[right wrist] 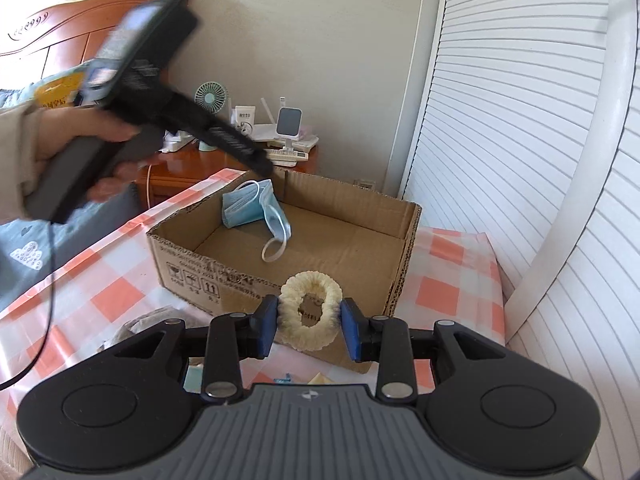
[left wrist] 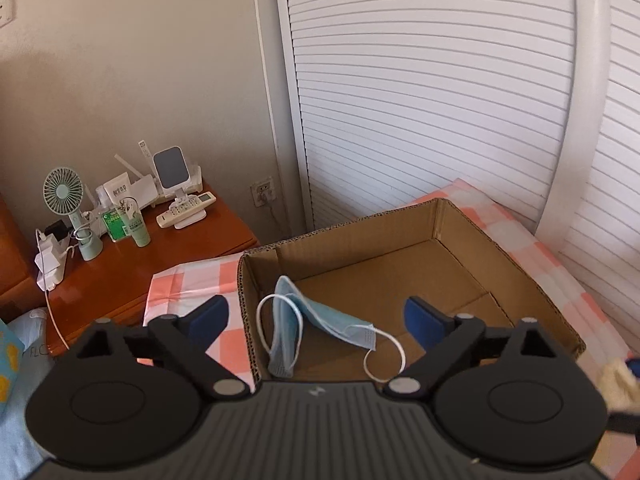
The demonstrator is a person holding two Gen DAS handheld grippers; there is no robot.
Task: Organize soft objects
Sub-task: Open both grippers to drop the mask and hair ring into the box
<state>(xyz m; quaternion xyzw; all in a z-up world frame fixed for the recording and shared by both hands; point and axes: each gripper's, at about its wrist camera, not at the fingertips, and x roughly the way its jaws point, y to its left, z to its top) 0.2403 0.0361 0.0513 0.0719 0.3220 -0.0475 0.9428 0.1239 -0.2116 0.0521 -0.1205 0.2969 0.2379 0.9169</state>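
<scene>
The left gripper (left wrist: 316,314) stands apart above the face mask (left wrist: 320,320) in the cardboard box (left wrist: 500,248); the right gripper (right wrist: 309,330) clamps the fluffy scrunchie (right wrist: 310,312) at 6 o'clock of the box.

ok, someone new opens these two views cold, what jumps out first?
Probably the blue face mask lying in the near corner of the open cardboard box, draped against its wall, right below the wide-open left claw. Next, the fluffy cream scrunchie pinched in the right claw, just short of the box's near wall. Behind, a cluttered wooden nightstand beside the checkered bed cover.
</scene>
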